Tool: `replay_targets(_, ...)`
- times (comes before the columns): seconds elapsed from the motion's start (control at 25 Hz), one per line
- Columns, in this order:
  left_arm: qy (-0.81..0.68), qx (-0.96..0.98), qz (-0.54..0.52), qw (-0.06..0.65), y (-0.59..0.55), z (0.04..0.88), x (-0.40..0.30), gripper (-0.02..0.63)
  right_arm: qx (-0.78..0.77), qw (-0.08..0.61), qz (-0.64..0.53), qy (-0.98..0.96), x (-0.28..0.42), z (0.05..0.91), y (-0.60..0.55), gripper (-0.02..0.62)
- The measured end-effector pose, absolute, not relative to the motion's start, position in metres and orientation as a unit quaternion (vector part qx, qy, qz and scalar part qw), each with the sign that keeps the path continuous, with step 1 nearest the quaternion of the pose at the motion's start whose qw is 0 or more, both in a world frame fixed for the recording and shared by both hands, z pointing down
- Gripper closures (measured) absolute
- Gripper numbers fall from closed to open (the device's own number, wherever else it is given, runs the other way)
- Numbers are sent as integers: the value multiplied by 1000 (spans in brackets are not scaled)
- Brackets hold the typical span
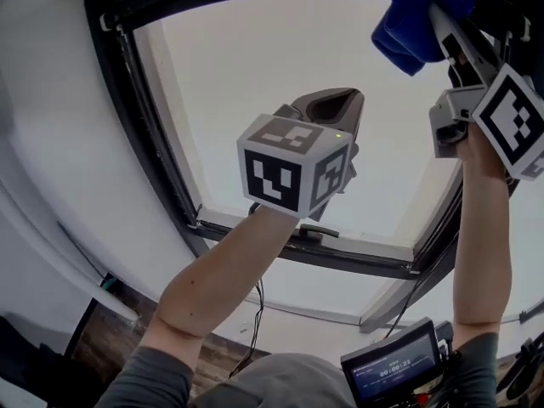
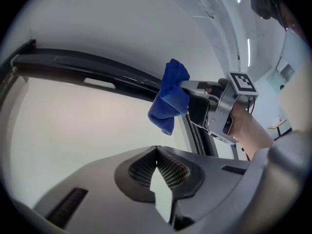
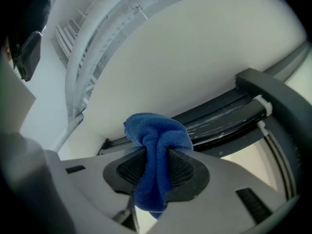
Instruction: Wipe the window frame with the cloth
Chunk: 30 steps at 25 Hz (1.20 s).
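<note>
A blue cloth is bunched in my right gripper, which is shut on it and raised to the top right corner of the black window frame. From the right gripper view the cloth bulges out between the jaws, close to the frame's dark upper rail. My left gripper is held up in front of the pale glass, shut with nothing in it. Through the left gripper view I see the cloth and the right gripper against the frame.
A window handle sits on the lower frame rail. White wall surrounds the window at left. A small screen device shows at the bottom right, beside the person's arms. A cable hangs below the sill.
</note>
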<state>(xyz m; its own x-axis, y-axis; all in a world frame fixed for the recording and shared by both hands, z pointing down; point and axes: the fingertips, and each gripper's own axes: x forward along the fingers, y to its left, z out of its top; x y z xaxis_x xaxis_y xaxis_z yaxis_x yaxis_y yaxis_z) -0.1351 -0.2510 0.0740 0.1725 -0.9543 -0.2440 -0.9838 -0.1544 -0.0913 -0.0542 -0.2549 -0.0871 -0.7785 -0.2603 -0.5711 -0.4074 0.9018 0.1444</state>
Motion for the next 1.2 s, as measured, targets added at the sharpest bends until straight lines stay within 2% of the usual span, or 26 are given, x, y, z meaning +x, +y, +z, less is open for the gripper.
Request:
replay_targets(0.12,608,-782,60,125,-268,66,-115,598,-176,281,129,935,-52,-87,-256,469)
replay_targets(0.36,667,-731,33,142,-246,61,-139,598,-162,283,121,937,-47,-85,-256,468)
replay_targets(0.6,708,-690,15,153,-219,55,-158,598,-107,286,117,945,-82,-87,-238,468)
replay_targets(0.68,715,-681,7,157,-204,53,-183,598,-100,288,116,946,-112,-87,-229,468)
replay_targets(0.84,759,-632,19,157,-133,46,-314,598,-57,274,117,953,-261,-92,-183,468)
replay_targets(0.92,766,-623,23,156,-111,43,-355,598,-53,268,108,956,-312,-94,-172,468)
replay_targets(1.2,764,-627,17,152,-96,45,-391,598,-91,256,91,958,-373,-95,-184,468)
